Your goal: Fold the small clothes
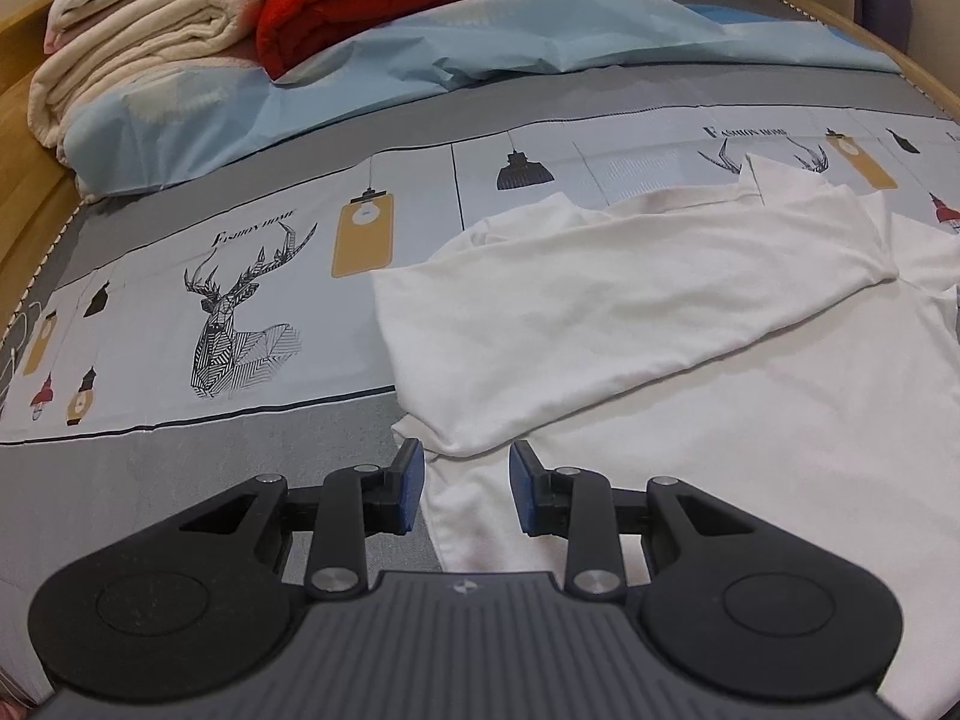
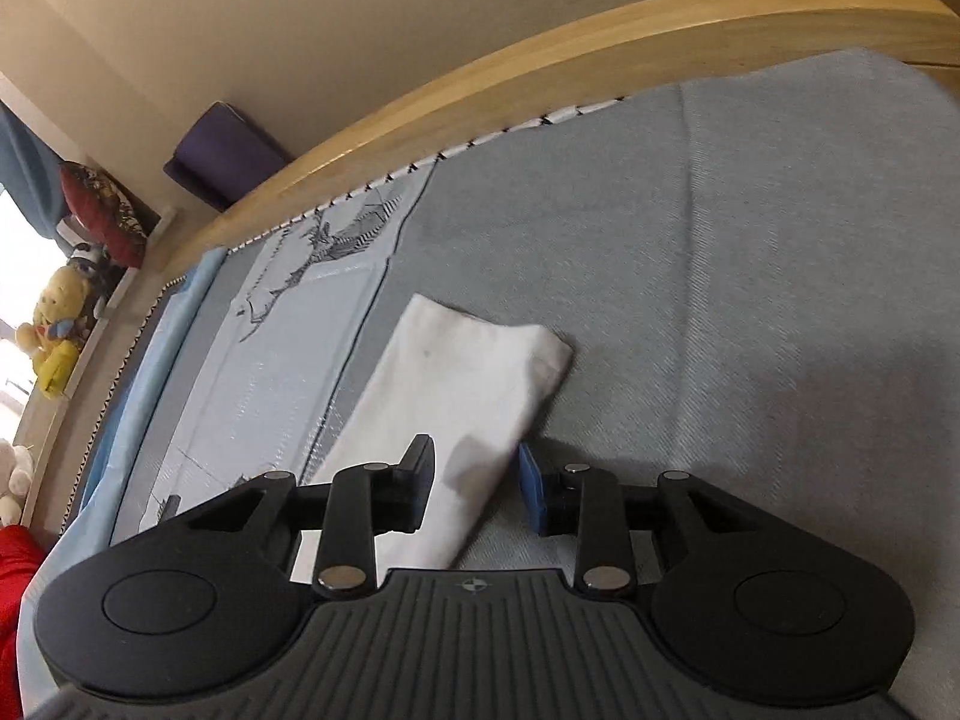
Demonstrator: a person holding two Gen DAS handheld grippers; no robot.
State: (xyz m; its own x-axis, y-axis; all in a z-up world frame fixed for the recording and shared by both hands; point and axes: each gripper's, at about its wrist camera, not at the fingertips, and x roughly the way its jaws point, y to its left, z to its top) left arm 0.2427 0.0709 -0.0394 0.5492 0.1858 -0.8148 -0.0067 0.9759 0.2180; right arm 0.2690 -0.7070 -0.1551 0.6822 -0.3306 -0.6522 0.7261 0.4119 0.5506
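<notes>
the white shirt [image 1: 630,312] is spread half-folded on the printed bedsheet [image 1: 240,276]. the left gripper [image 1: 467,489] and right gripper [image 2: 475,489] are held partly open above cloth, nothing gripped.

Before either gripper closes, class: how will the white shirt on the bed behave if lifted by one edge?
The white shirt will probably droop: it already lies in soft folds. It looks thin, so likely light. On the smooth bedsheet, it may slide when pushed.
</notes>
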